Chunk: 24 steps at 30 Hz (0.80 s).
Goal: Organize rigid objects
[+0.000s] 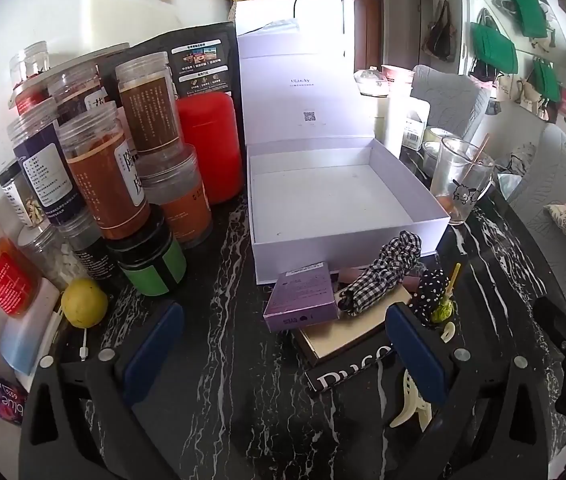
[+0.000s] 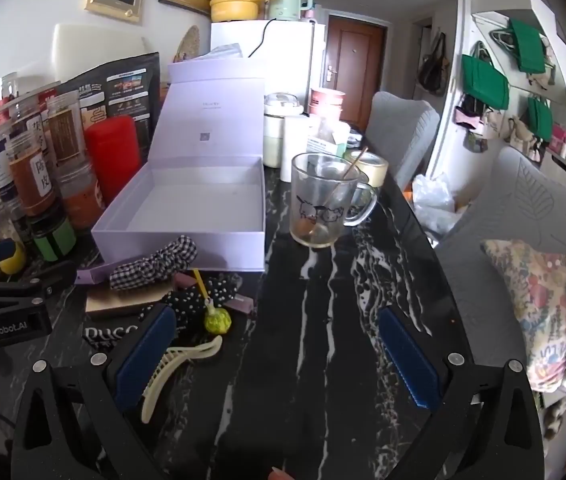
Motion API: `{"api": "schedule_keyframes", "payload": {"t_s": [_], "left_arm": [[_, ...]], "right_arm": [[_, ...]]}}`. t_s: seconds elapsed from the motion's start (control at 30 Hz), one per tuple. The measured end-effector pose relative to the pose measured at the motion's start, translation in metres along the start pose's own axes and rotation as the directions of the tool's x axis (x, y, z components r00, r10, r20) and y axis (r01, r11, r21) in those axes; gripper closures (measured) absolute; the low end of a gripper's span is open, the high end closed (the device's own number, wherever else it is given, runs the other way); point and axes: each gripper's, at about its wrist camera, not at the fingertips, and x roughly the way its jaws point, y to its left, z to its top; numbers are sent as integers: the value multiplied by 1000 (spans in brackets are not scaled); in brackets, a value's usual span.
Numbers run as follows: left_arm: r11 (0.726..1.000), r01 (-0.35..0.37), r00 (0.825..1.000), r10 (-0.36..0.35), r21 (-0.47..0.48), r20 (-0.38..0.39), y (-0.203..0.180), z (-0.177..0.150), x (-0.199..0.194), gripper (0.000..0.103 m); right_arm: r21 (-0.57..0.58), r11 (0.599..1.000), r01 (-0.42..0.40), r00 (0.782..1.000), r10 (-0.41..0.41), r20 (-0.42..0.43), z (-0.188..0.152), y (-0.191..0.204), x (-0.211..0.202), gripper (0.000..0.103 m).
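Jaws of both the left gripper (image 1: 283,352) and right gripper (image 2: 279,356) wide open, empty; cream hair clip (image 2: 179,368) at right gripper's 9 o'clock, white box (image 2: 187,216) at 11; risk: clip skids on the slick table (image 2: 323,320).

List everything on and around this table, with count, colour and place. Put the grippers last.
box: one, pale lilac, lid up, nothing inside, table centre.
jars: a cluster, count unclear, brown, orange and green labels, left of the box.
red canister: one, between jars and box.
lemon: one, yellow, in front of the jars.
purple carton: one, in front of the box.
checked scrunchie: one, black and white, on the pile in front of the box.
dotted scrunchie: one, black with white dots, beside it.
hair clip: one, cream, nearest the grippers.
glass mug: one, clear, right of the box.
table: one, black marble.
left gripper: open.
right gripper: open.
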Motion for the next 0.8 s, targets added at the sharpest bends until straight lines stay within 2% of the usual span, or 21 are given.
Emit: {"api": "schedule_keyframes", "payload": {"t_s": [0.8], "left_arm": [[1000, -12, 1000, 12, 9, 1, 2, -5, -5, 0]], "right_arm": [[-13, 1000, 8, 1000, -8, 7, -1, 5, -4, 0]]}}
